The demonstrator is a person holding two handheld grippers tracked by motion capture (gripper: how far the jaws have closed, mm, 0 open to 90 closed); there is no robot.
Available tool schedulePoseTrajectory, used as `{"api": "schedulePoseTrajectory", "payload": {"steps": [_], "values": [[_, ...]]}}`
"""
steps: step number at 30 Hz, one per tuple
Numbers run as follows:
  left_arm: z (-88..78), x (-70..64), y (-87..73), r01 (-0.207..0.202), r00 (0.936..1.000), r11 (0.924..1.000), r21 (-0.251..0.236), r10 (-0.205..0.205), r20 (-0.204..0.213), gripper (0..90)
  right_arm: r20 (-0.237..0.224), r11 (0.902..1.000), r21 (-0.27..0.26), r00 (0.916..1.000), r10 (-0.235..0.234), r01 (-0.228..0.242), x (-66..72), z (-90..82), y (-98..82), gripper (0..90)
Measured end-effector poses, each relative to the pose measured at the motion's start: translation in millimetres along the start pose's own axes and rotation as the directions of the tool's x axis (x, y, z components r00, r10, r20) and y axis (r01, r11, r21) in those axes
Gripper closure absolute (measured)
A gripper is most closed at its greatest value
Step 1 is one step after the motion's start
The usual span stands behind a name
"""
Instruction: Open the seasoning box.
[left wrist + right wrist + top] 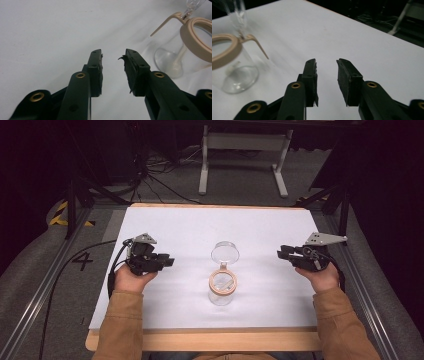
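Observation:
A clear glass jar (221, 290) with a beige rim stands on the white sheet near the table's middle. Its clear round lid (225, 252) is swung open behind it on a beige hinge. My left gripper (167, 261) rests left of the jar, open, with nothing between its jaws. My right gripper (281, 252) is off to the jar's right, also open and empty. In the left gripper view the jar (192, 55) stands ahead to the right of my gripper (113, 56). In the right gripper view the jar (234, 72) is at the left, apart from my gripper (325, 62).
The white sheet (190, 225) covers a wooden table (200, 340). Metal rails (45, 290) run along both sides. Cables (150, 175) and a white stand frame (245, 150) lie on the floor beyond the far edge.

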State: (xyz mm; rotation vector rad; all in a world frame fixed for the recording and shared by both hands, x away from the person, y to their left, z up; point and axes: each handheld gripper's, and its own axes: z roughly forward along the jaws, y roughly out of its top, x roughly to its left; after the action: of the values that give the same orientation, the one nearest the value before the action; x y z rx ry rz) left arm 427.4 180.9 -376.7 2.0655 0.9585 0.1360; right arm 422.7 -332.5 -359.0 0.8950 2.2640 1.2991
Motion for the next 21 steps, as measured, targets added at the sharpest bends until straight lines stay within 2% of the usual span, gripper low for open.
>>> {"api": "schedulePoseTrajectory", "payload": {"steps": [1,6,8,10,12,15,17,21], "values": [[0.8,1.5,-0.6,0.0,1.0,1.0,0.006,0.0,0.0,65.4,0.02,0.9998,0.021,0.9998,0.006,-0.007,-6.3,1.0,-5.3,66.3],[7.8,4.3,-3.8,0.017,0.9997,0.9996,0.023,-0.017,-0.018,62.9,0.036,0.9976,0.054,0.9985,0.041,-0.043,-16.9,6.3,-16.1,63.5],[11.2,4.2,-3.8,0.002,0.9996,0.9993,0.036,-0.001,-0.027,61.5,0.046,0.9954,0.069,0.997,0.062,-0.065,-21.9,10.2,-22.2,60.2],[14.4,4.0,-4.0,-0.004,0.9995,0.9984,0.057,0.006,-0.03,61.0,0.064,0.987,0.116,0.9925,0.104,-0.111,-27.8,15.0,-27.0,57.7],[17.8,3.6,-4.9,0.0,0.9995,0.9978,0.067,0.002,-0.03,60.9,0.061,0.9787,0.144,0.9884,0.139,-0.146,-33.4,19.1,-32.2,55.4],[21.7,5.4,-6.3,0.002,0.9994,0.9972,0.075,0.001,-0.035,59.2,0.065,0.9773,0.153,0.9882,0.138,-0.147,-37.4,23.1,-40.4,55.1],[24.5,7.4,-7.5,0.002,0.9991,0.9968,0.079,0.001,-0.041,57.7,0.075,0.976,0.176,0.9903,0.117,-0.129,-38.7,26.6,-44.1,53.9],[29.1,9.4,-10.1,0.008,0.9992,0.9955,0.094,-0.004,-0.04,56.4,0.068,0.973,0.197,0.9917,0.109,-0.12,-39.2,32.5,-48.1,51.8]]}}
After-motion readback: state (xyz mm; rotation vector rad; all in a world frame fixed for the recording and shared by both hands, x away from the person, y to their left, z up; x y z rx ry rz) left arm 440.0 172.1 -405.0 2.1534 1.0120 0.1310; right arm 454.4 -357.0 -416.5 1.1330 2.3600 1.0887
